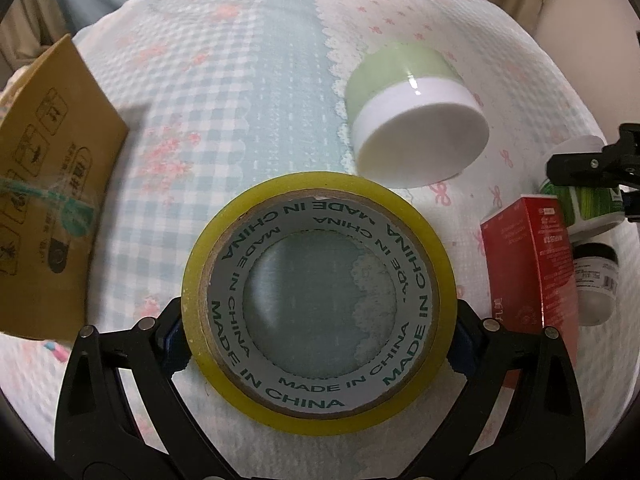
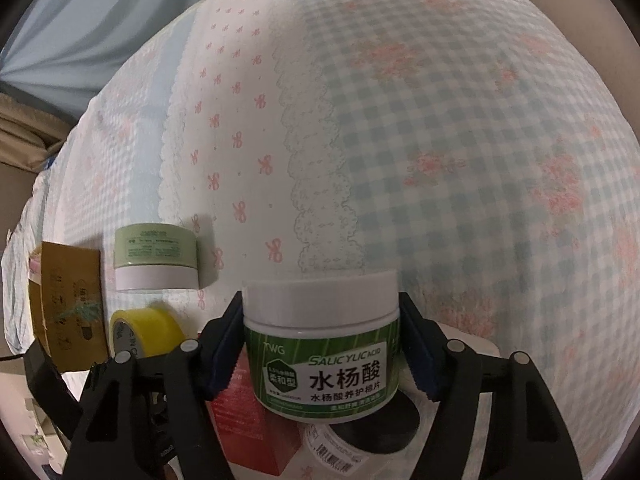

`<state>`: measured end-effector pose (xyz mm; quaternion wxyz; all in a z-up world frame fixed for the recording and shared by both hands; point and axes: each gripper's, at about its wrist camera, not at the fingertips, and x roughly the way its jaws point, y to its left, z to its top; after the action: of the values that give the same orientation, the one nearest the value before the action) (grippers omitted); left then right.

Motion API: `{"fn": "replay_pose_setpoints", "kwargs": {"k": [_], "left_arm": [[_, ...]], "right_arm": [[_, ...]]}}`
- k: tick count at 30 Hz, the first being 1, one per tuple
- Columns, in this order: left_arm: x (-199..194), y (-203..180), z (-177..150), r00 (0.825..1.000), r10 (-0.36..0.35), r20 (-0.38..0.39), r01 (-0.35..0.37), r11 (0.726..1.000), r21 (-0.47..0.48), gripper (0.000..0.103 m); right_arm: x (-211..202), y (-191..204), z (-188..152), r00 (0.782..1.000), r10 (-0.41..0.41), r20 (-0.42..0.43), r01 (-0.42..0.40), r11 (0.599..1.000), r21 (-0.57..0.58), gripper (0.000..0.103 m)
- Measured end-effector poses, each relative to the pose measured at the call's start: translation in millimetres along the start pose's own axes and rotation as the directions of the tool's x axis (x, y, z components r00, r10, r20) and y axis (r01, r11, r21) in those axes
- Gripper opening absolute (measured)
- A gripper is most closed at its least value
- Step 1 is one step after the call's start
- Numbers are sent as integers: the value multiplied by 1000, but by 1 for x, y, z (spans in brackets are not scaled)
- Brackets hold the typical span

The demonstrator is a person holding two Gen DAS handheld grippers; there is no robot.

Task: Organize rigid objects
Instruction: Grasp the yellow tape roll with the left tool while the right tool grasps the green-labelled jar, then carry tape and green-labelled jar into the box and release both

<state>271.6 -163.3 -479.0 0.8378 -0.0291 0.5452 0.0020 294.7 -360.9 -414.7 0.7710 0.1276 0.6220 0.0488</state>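
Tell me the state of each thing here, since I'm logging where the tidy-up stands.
Yellow roll of packing tape: flat on the bedspread, clamped between the left gripper fingers.
Green-labelled white-lidded jar: upright, lid on, gripped by the right gripper.
Pale green jar with white lid: lid on, tilted, untouched.
Red carton: standing, closed.
Black-lidded jar: lid on.
Brown cardboard box: standing at the edge.

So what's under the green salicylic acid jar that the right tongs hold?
Below the green jar lie a red box and a black-lidded jar on its side. The green jar covers part of each, so whether they touch it cannot be seen.
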Motion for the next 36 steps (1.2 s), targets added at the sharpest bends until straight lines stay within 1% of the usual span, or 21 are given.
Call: {"fn": "replay_pose_setpoints", "kwargs": {"k": [6, 11, 14, 18, 22, 24, 27, 31, 36], "left_arm": [[-24, 8, 3, 999, 8, 38, -8, 1000, -11, 97], [-65, 15, 12, 996, 1, 92, 1, 1000, -20, 97], [-98, 16, 17, 992, -7, 127, 10, 1000, -18, 97], [-157, 17, 24, 984, -23, 174, 22, 1000, 7, 97], [-212, 22, 30, 981, -39, 191, 37, 999, 16, 97], [-242, 28, 33, 979, -42, 199, 41, 999, 11, 97], [-277, 38, 40, 978, -41, 207, 46, 999, -18, 97], [-318, 55, 45, 970, -29, 239, 38, 999, -32, 97], [-357, 90, 48, 963, -11, 269, 24, 999, -46, 97]], "right_arm": [[-27, 2, -3, 999, 5, 46, -5, 1000, 10, 66], [-63, 11, -12, 994, 36, 101, -39, 999, 33, 67], [-100, 19, -21, 989, 50, 141, -56, 998, 41, 66], [-142, 36, -36, 981, 60, 183, -70, 996, 49, 66], [-186, 50, -50, 973, 74, 216, -87, 995, 48, 66], [-208, 62, -56, 970, 75, 231, -85, 996, 35, 66], [-238, 83, -66, 962, 70, 262, -68, 998, -16, 66], [-263, 111, -77, 950, 84, 300, -64, 995, -75, 66], [-275, 150, -90, 942, 130, 310, -104, 989, -101, 66]]}}
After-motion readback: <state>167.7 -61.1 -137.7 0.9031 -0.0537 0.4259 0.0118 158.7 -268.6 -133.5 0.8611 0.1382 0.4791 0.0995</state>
